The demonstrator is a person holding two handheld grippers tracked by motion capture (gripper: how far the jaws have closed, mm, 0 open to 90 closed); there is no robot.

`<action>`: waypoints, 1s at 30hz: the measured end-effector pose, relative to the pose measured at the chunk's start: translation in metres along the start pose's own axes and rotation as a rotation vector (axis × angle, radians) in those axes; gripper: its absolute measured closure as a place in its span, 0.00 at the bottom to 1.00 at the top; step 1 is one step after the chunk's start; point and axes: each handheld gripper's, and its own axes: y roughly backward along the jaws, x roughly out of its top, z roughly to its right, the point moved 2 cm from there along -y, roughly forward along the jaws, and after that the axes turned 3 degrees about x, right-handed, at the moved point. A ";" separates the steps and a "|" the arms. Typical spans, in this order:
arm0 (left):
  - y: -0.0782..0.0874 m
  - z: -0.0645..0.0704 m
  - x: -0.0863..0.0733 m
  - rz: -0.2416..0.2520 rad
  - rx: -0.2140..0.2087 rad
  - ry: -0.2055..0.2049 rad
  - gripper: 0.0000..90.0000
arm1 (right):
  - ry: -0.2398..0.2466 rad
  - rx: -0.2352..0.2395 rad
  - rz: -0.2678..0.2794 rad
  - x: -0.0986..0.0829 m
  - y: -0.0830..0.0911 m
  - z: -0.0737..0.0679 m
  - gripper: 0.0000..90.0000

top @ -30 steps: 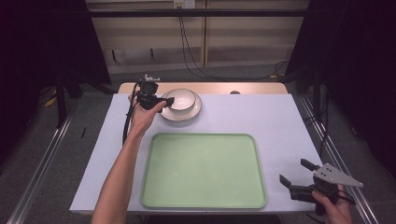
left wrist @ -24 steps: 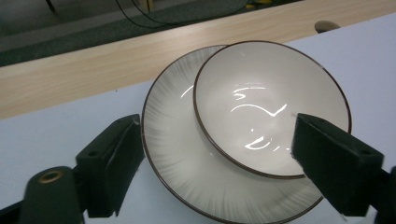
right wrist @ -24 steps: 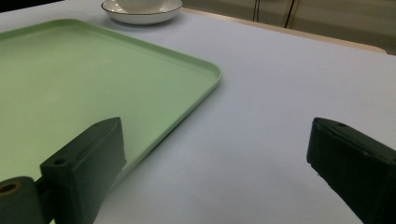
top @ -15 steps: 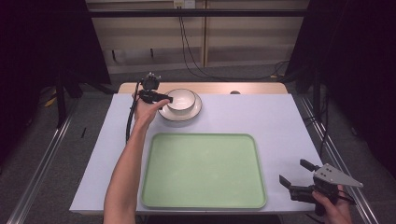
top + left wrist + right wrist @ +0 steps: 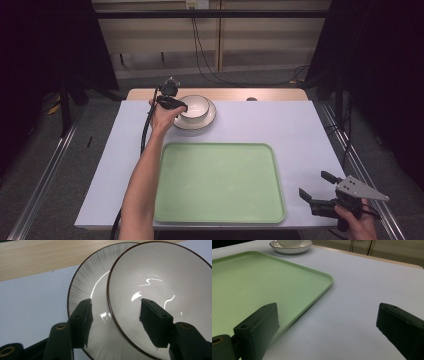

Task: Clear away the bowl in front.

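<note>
Where jaws straddle the bowl rim — left gripper view.

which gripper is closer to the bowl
Left. The left gripper has its open jaws straddling the rim of the bowl; the right gripper waits at the table's near right corner.
</note>
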 end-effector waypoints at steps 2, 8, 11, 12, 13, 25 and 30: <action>-0.003 0.001 0.000 -0.003 -0.012 0.017 0.50 | -0.004 -0.001 -0.001 0.000 0.000 0.000 0.04; -0.009 0.001 -0.002 -0.016 -0.036 0.040 0.59 | -0.003 0.001 -0.001 0.000 0.001 0.000 0.04; -0.013 0.003 -0.003 -0.035 -0.056 0.044 0.63 | -0.002 0.000 -0.002 0.000 0.000 0.000 0.04; -0.014 0.004 -0.003 -0.040 -0.049 0.040 0.64 | -0.002 0.002 -0.003 0.000 0.000 0.000 0.04; -0.014 0.003 -0.004 -0.054 -0.043 0.028 0.64 | -0.002 0.002 -0.003 0.000 0.000 0.000 0.04; -0.017 -0.003 -0.006 -0.052 -0.062 0.105 0.82 | -0.003 0.002 -0.002 0.000 0.001 0.000 0.04; -0.019 -0.004 -0.007 -0.052 -0.109 0.146 0.90 | -0.006 0.005 -0.003 -0.001 0.001 0.000 0.04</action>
